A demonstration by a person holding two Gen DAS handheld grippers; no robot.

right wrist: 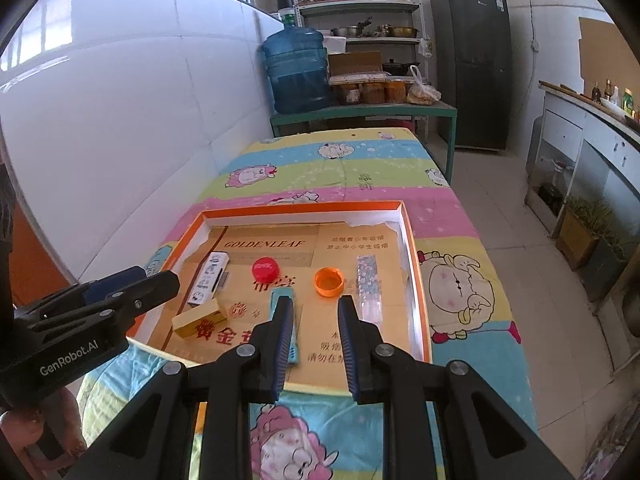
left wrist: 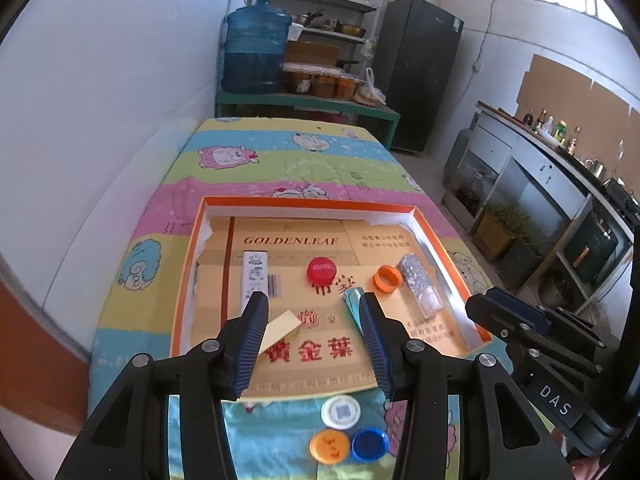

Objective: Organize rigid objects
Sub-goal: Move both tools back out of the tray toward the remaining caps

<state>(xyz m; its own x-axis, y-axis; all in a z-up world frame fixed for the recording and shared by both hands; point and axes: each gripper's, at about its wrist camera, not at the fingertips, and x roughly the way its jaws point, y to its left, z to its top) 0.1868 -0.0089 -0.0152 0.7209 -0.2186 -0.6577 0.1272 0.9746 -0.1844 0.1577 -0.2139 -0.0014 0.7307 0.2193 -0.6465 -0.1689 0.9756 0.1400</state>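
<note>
An orange-rimmed shallow box (left wrist: 440, 240) (right wrist: 416, 264) lies on the cartoon-print cloth. Inside it are a white slim carton (left wrist: 254, 274) (right wrist: 208, 278), a red cap (left wrist: 321, 271) (right wrist: 265, 269), an orange cap (left wrist: 387, 278) (right wrist: 329, 281), a patterned stick pack (left wrist: 420, 284) (right wrist: 368, 284), a teal packet (left wrist: 352, 300) (right wrist: 296, 320) and a small gold box (left wrist: 282, 326) (right wrist: 198, 318). My left gripper (left wrist: 312, 304) (right wrist: 160, 280) hovers open and empty over the box's near half. My right gripper (right wrist: 315, 300) (left wrist: 504, 304) is shut, a narrow gap left, holding nothing.
On the cloth in front of the box lie a white round disc (left wrist: 341, 412), an orange cap (left wrist: 329, 445) and a blue cap (left wrist: 370, 444). A white wall runs along the left. Behind stand a water jug (left wrist: 256, 52), shelves and a dark fridge (left wrist: 420, 76).
</note>
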